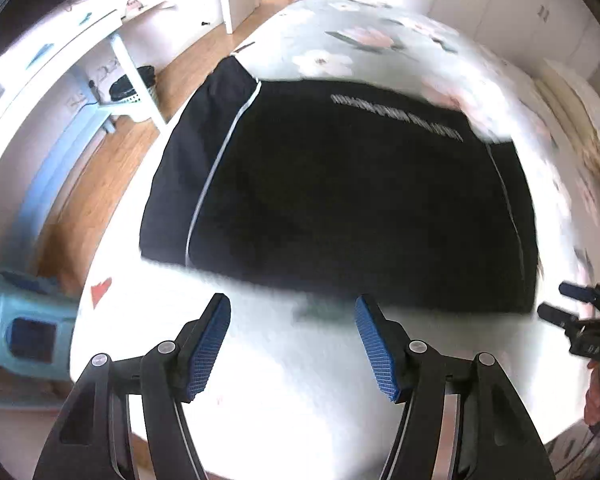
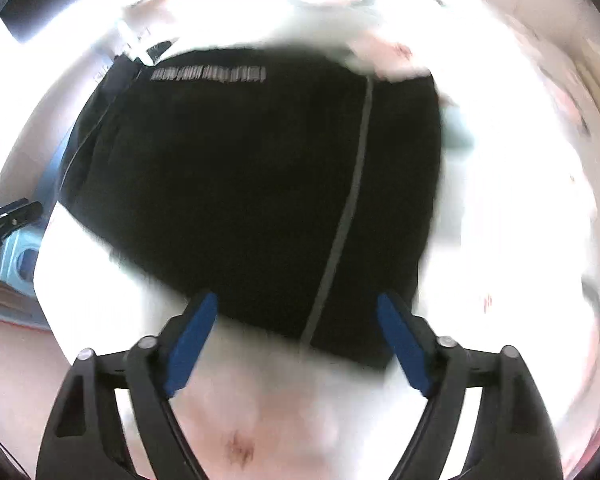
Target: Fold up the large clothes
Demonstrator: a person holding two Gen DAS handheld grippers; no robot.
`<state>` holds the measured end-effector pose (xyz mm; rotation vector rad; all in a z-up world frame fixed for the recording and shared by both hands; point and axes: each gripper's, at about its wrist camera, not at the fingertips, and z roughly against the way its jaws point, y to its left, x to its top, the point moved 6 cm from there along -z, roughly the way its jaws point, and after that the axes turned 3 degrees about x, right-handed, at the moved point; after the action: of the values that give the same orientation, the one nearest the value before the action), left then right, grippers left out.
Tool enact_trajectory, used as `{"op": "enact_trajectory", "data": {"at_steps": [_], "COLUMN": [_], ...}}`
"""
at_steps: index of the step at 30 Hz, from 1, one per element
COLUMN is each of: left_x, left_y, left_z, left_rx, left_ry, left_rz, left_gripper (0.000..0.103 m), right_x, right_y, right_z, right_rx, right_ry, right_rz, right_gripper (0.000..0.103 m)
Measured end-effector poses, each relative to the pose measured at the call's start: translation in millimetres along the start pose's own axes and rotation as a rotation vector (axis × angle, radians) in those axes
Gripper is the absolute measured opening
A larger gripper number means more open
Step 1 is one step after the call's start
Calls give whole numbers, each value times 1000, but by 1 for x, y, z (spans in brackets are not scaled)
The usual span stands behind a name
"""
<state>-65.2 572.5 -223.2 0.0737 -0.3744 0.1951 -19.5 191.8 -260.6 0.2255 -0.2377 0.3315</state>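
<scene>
You have the black garment spread flat on the bed, lying across the floral cover with its printed white line of lettering toward the far edge at about 1 o'clock in the left wrist view. Thin pale piping runs down the cloth at 9 o'clock, and a second line runs down near 3 o'clock, so what you see looks like the body panel with a sleeve or side panel lying outside each line; I cannot tell whether those outer parts are already folded in. Your left gripper is spread wide and holds nothing, hovering just short of the near hem at 6 o'clock. Your right gripper is likewise spread and empty, its fingers bracketing the near hem and the right-hand piping at 6 o'clock in its own view; whether the pads touch the cloth is lost in the blur. From the left camera the right gripper shows at 3 o'clock, beside the garment's near right corner. In my judgement you are early: the piece is laid out and smoothed, but no clear fold across its length shows yet. What is left is to take the near hem at both corners, carry it toward the lettering, then halve again. A desk and a dark bin stand off at 10 o'clock, well apart.
</scene>
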Motion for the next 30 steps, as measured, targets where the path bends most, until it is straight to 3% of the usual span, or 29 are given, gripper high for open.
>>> {"op": "enact_trajectory", "data": {"at_steps": [5, 8, 11, 14, 16, 20, 25, 30], "left_x": [-58, -64, -51, -32, -23, -12, -6, 11], "left_y": [-19, -33, -49, -64, -70, -73, -65, -51], "left_z": [48, 88, 144, 196, 234, 294, 318, 304], "left_rx": [55, 97, 162, 212, 248, 246, 219, 219], "left_ry": [34, -11, -102, -189, -239, -284, -271, -246], "left_rz": [20, 27, 13, -14, -13, 24, 74, 60], "left_gripper": [67, 67, 67, 70, 77, 78, 79, 79], "right_x": [-106, -134, -129, -94, -74, -45, -32, -24], "right_y": [5, 1, 1, 20, 34, 68, 88, 109], "right_z": [22, 53, 95, 148, 189, 254, 303, 296], "right_rx": [-36, -42, -24, -30, -48, -36, -70, -90], "right_ry": [175, 207, 159, 62, -15, -139, -219, -200], "right_rz": [-5, -38, -81, -82, -71, -81, -84, -94], "right_gripper": [85, 85, 85, 85, 85, 90, 94, 94]}}
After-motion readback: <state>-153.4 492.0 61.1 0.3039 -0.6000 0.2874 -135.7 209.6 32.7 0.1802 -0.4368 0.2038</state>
